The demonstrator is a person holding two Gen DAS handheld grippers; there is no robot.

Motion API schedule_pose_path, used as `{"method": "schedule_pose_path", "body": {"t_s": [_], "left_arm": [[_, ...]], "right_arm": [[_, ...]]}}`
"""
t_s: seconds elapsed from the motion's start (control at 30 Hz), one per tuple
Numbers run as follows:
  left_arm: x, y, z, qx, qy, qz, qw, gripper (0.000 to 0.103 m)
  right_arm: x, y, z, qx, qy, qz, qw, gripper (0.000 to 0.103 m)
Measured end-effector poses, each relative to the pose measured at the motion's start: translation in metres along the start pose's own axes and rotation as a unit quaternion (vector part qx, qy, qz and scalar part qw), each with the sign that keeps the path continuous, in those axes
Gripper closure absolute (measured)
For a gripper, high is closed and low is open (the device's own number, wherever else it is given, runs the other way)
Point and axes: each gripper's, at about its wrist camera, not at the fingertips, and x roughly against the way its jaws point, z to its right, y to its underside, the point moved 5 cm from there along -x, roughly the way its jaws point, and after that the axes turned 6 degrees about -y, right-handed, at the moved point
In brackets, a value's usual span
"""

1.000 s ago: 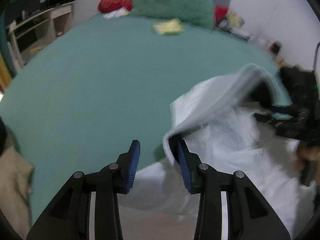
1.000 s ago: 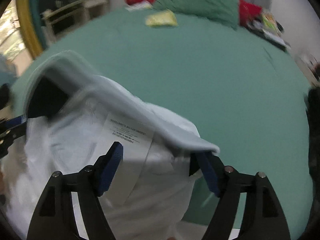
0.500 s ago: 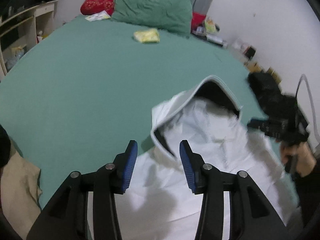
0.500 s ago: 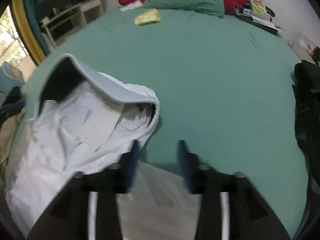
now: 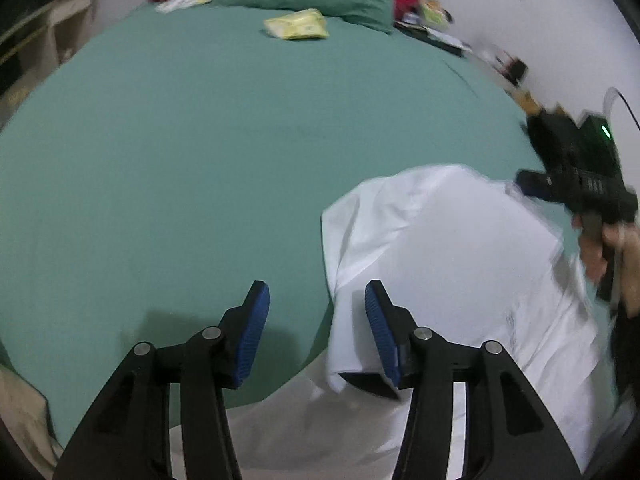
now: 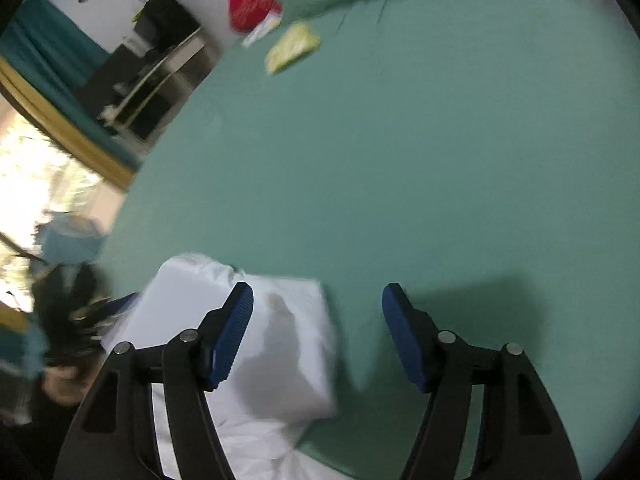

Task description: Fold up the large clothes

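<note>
Both pairs of fingers have just been opening and now stand apart with nothing pinched. The left gripper has let go of the white garment, whose folded edge hangs just beside its right finger; the right gripper hovers over the garment's far corner. A second ago the cloth was lifted and billowing; now it lies flat at the near edge of the green bed, so one fold looks laid down.

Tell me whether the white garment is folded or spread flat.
Partly folded: the white garment has its top doubled over onto itself, lying on the green bed.
</note>
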Motion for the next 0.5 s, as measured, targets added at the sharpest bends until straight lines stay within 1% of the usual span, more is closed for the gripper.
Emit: {"method": "schedule_pose_path", "body": {"t_s": [0.03,0.07,0.1,0.13,0.17,0.2,0.23,0.27,0.3,0.37,0.4,0.43,0.47,0.5], "left_arm": [[-0.001,0.004,0.001,-0.012,-0.002,-0.003,0.9999,0.05],[-0.001,0.006,0.001,-0.018,0.002,-0.003,0.9998,0.05],[0.0,0.008,0.001,-0.021,0.01,-0.002,0.9997,0.049],[0.0,0.009,0.001,-0.022,0.018,-0.006,0.9996,0.049],[-0.001,0.009,0.0,-0.022,0.023,-0.01,0.9995,0.048],[-0.002,0.008,0.0,-0.023,0.028,-0.014,0.9992,0.048],[-0.002,0.005,-0.003,-0.024,0.031,-0.019,0.9991,0.048],[-0.002,0.005,-0.003,-0.026,0.035,-0.026,0.9987,0.048],[-0.004,-0.001,-0.002,-0.027,0.041,-0.031,0.9983,0.048],[-0.007,-0.004,0.003,-0.032,0.057,-0.053,0.9964,0.048],[-0.01,-0.006,0.009,-0.043,0.071,-0.068,0.9942,0.048],[-0.007,-0.005,0.017,-0.06,0.079,-0.08,0.9918,0.052],[-0.003,-0.004,0.028,-0.082,0.078,-0.082,0.9902,0.061],[0.0,-0.004,0.034,-0.1,0.064,-0.074,0.9901,0.061]], "right_arm": [[-0.007,0.009,-0.003,0.008,-0.017,-0.017,1.0,0.035],[-0.004,0.014,-0.009,0.026,-0.02,-0.011,0.999,0.035],[-0.003,0.022,-0.018,0.043,-0.04,-0.015,0.998,0.036],[-0.006,0.031,-0.026,0.05,-0.067,-0.039,0.996,0.036],[-0.01,0.043,-0.033,0.06,-0.077,-0.064,0.993,0.036],[-0.014,0.052,-0.038,0.081,-0.068,-0.083,0.991,0.046],[-0.014,0.06,-0.045,0.115,-0.046,-0.085,0.989,0.055],[-0.014,0.067,-0.049,0.132,-0.033,-0.093,0.986,0.081],[-0.012,0.071,-0.05,0.134,-0.031,-0.097,0.986,0.085],[-0.005,0.073,-0.06,0.19,0.015,-0.072,0.979,0.089],[0.0,0.078,-0.066,0.22,0.046,-0.058,0.973,0.09],[0.006,0.081,-0.074,0.259,0.094,-0.038,0.961,0.091],[0.01,0.088,-0.083,0.306,0.141,-0.018,0.941,0.092],[0.013,0.095,-0.091,0.346,0.178,0.0,0.921,0.092]]}}
